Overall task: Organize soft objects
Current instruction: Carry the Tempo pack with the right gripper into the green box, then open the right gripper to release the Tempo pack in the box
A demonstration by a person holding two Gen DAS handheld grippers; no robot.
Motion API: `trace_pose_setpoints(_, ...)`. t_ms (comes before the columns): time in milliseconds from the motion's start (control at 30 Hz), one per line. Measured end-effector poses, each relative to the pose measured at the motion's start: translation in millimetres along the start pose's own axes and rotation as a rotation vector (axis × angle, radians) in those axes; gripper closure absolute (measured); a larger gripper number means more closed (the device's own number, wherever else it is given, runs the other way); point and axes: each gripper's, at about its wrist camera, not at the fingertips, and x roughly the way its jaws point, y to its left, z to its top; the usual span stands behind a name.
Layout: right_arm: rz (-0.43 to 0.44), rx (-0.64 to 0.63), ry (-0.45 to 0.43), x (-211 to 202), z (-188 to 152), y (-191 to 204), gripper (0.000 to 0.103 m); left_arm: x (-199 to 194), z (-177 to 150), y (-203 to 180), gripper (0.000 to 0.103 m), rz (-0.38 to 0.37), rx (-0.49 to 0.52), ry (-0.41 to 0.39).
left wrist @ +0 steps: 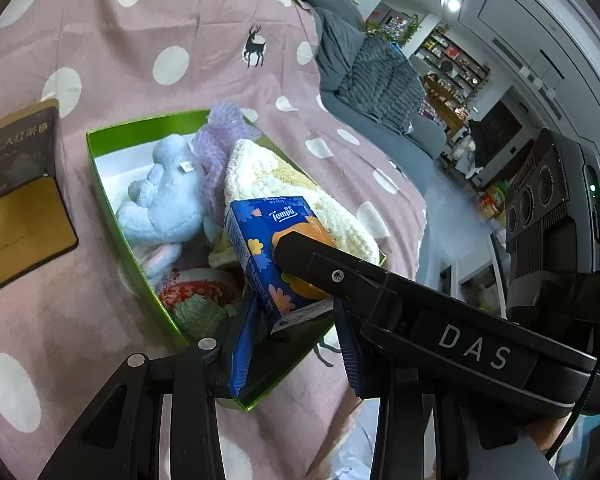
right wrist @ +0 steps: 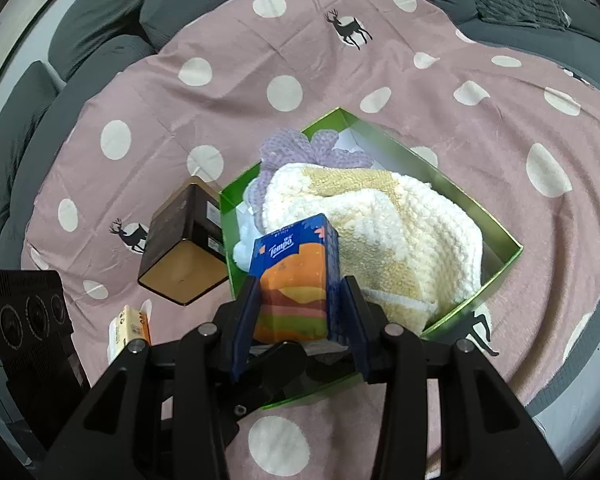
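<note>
While both tongs, left [left wrist: 296, 312] and right [right wrist: 300, 304], clamp the tissue pack [right wrist: 296, 276] over the green box [right wrist: 512, 248], lowering and releasing come next

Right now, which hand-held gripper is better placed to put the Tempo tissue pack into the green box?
Right, probably. The right hand-held gripper clamps the Tempo tissue pack by both sides; the left hand-held gripper pinches only its lower end.

A home living room, apparently: grey sofa [left wrist: 364, 76], dotted pink blanket [left wrist: 140, 40], blurred shelves [left wrist: 452, 60] behind.
</note>
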Motion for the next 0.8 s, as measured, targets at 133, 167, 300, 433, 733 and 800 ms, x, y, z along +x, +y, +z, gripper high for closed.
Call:
trace_pose_setpoints(133,-0.008,0.007,0.028,10.8,2.1,-2.5,0.061,7.3,2.3,6.3,0.064,0.002,-0.016,0.023)
trace_pose_setpoints(167,-0.009,0.009,0.033,13.0,2.5,-3.2,0.061,9.0,3.0,8.1,0.064,0.002,-0.021,0.030)
trace_pose_setpoints(300,-0.017,0.018,0.057,22.6,3.8,-6.6,0.062,14.7,3.7,14.9,0.064,0.004,-0.043,0.052)
trace_pose_setpoints(433,-0.024,0.024,0.080,31.3,5.0,-8.3,0.062,19.0,4.8,18.0,0.064,0.025,-0.052,0.065)
trace_pose_setpoints(733,-0.036,0.054,0.129,49.1,4.9,-12.5,0.064,26.6,4.5,26.5,0.065,0.072,-0.062,0.087)
trace_pose_setpoints(800,-0.047,0.051,0.128,49.3,5.5,-12.0,0.064,25.9,3.8,27.3,0.065,0.068,-0.068,0.089)
